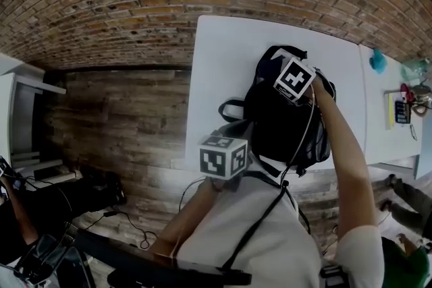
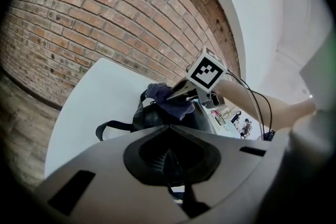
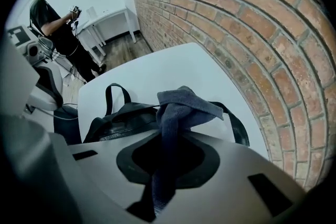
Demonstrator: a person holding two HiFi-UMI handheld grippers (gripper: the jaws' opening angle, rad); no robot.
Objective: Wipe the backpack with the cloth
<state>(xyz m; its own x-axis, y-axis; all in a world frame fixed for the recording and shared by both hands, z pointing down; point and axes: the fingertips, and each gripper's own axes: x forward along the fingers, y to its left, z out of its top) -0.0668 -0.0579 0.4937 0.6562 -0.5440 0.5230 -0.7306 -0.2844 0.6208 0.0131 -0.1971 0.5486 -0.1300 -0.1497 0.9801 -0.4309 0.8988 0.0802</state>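
Note:
A black backpack [image 1: 280,125] lies on a white table [image 1: 229,50]. My right gripper [image 1: 291,81] is over its far end, shut on a blue-grey cloth [image 3: 178,107] that bunches past the jaws onto the backpack's top [image 3: 126,118]. From the left gripper view, the cloth [image 2: 170,99] rests on the backpack [image 2: 155,118] under the right gripper [image 2: 181,91]. My left gripper [image 1: 226,155] sits at the bag's near left edge. Its jaws [image 2: 169,157] look closed with a black strip of the backpack between them. A carry strap [image 1: 229,108] loops out to the left.
A brick wall [image 1: 135,3] runs behind the table, with wood floor [image 1: 115,118] to the left. A second white table [image 1: 381,125] on the right carries a teal object [image 1: 378,61] and small clutter. A person [image 3: 55,23] stands beyond the table's end. Cables [image 1: 135,229] lie on the floor.

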